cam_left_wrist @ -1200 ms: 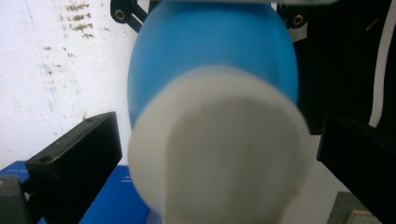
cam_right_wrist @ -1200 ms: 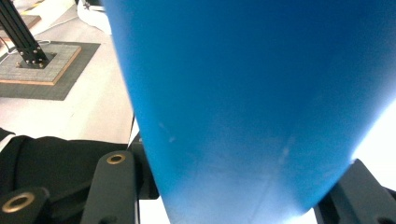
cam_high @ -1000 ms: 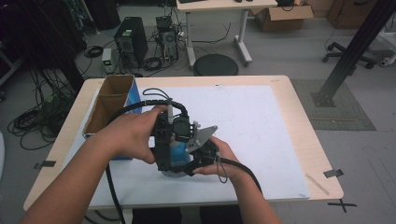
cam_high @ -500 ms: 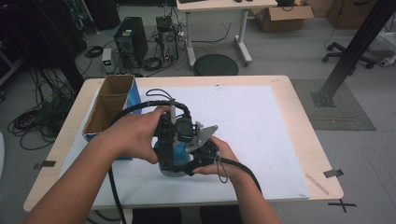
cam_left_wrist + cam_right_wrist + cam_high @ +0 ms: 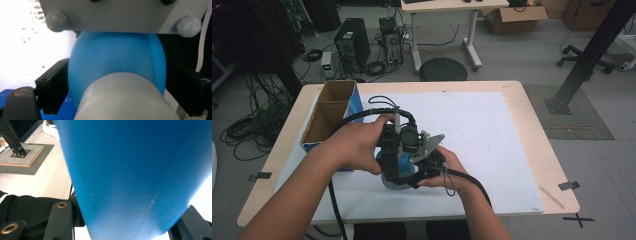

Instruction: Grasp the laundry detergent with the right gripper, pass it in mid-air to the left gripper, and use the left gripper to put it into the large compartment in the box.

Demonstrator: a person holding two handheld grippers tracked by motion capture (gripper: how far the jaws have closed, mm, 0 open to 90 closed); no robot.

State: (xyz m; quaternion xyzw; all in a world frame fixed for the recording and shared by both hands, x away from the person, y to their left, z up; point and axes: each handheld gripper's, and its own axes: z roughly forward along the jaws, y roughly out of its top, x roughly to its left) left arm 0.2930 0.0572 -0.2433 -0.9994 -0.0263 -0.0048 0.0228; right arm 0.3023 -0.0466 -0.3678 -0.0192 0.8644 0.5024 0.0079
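So there's a wooden desk (image 5: 532,125) with a big white sheet (image 5: 492,130) covering most of the top. At the left edge sits an open cardboard box (image 5: 329,112) with blue sides, two compartments, and I can't see anything inside them from the high view.

Both forearms come in from the bottom and meet near the front middle of the sheet. The left hand (image 5: 357,145) wraps around the left gripper (image 5: 394,165), and the right hand (image 5: 447,167) holds the right gripper (image 5: 422,172) from the other side. The two are crammed right up against each other, black bodies touching or near enough. A grey plate (image 5: 429,145) sticks out on top between the hands, and black cables (image 5: 362,116) loop off toward the box and back past the right wrist.

The thing they're working on is a blue bottle (image 5: 117,62), rounded body with a pale grey cap (image 5: 125,97). In the high view only a bit of blue peeks out (image 5: 392,182) under the grippers, low over the sheet.

Left gripper view: its fingers (image 5: 53,85) sit on either side of the bottle's body, clamped against it, with the cap end pointing back at the camera and that grey plate right above.

Right gripper view: the blue wall is up close, and the black fingers (image 5: 61,220) flank it at both bottom corners, gripping it too as far as I can tell.
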